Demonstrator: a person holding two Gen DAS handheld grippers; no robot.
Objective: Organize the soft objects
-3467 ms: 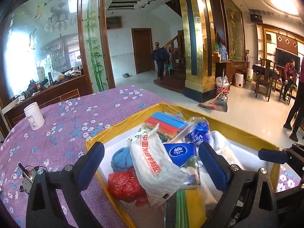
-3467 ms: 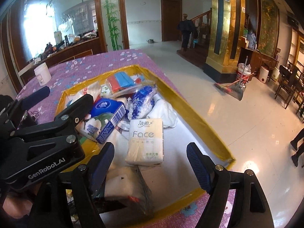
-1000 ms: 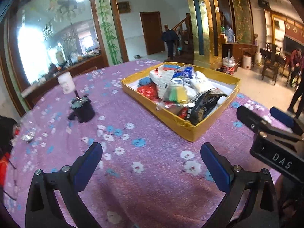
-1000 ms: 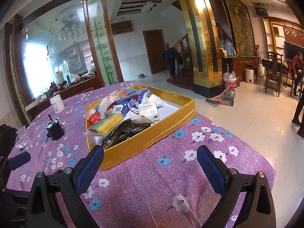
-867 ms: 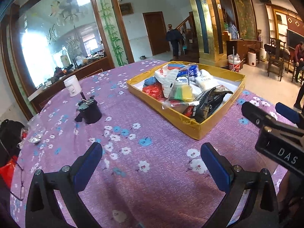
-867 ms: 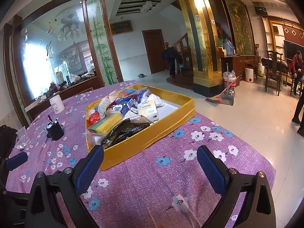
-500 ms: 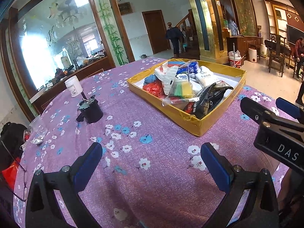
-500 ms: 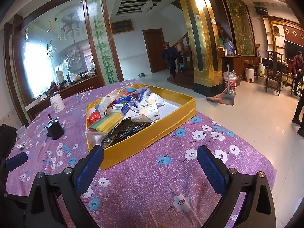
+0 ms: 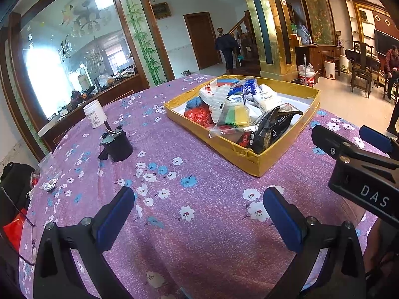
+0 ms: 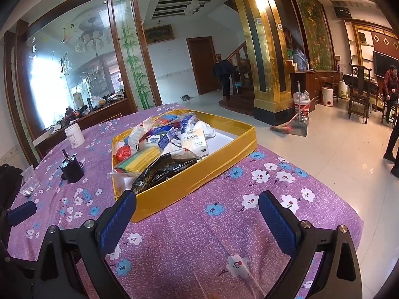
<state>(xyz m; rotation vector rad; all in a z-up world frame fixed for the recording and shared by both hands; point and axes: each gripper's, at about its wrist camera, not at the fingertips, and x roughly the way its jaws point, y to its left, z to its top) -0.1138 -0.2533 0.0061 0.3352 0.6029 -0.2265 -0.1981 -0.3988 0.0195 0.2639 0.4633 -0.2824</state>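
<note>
A gold box [image 9: 259,164] stands on the purple flowered tablecloth and holds soft items: a black bag [image 9: 271,129], a yellow-green pack [image 9: 237,115], a white Face tissue pack [image 9: 268,98], a red bag [image 9: 198,114] and a white plastic bag [image 9: 215,99]. It also shows in the right wrist view [image 10: 199,172], with the black bag [image 10: 164,168] and the tissue pack [image 10: 194,140]. My left gripper [image 9: 198,215] is open and empty, well short of the box. My right gripper [image 10: 197,215] is open and empty, just before the box's near corner.
A black cup [image 9: 117,144] and a white jar [image 9: 94,113] stand on the tablecloth [image 9: 174,224] to the left. A clear cup [image 9: 47,167] sits near the left edge. The right gripper's body [image 9: 361,164] shows at the right. The table edge drops to the floor on the right [image 10: 349,214].
Both grippers have drawn back from over the box to the near side of the table. Over the last second they have hardly moved. Both stay open.
</note>
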